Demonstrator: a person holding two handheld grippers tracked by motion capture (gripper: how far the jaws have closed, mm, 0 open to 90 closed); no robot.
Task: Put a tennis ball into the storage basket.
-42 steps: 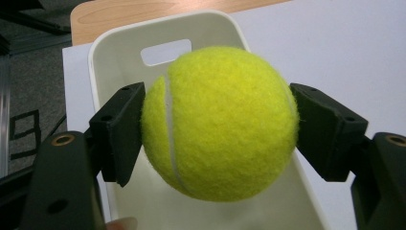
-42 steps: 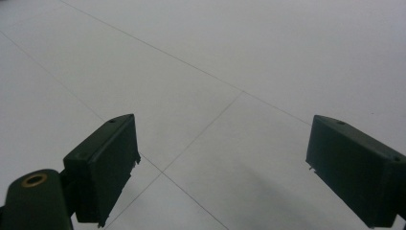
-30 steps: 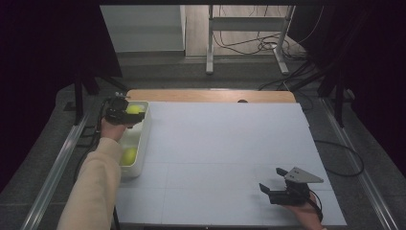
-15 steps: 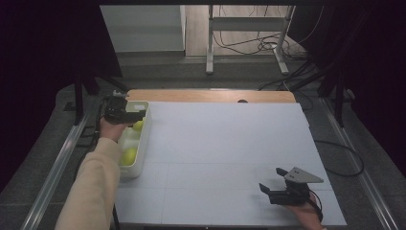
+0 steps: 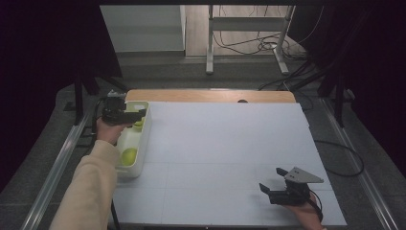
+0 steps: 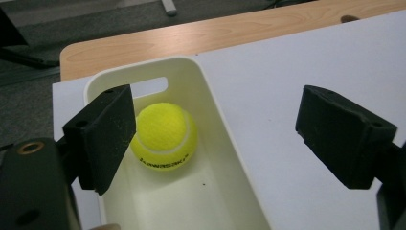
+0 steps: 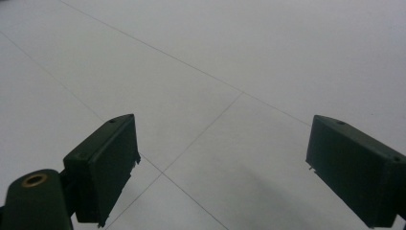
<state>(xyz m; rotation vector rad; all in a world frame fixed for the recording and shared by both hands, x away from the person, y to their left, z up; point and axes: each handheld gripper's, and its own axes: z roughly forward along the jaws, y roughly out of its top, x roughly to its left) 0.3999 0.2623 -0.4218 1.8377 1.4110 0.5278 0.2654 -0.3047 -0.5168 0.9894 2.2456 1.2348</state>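
A bin stands at the left edge of the table, its long side running front to back. In it lie two balls, one toward the far end and one toward the near end, well apart. The left gripper hangs over the bin's far end, above the far ball, with nothing between its parted jaws, and the right gripper sits over the bare near right corner of the table, far from the bin.

Fuzzy felt tennis ball, glossy plastic bin, wooden tabletop
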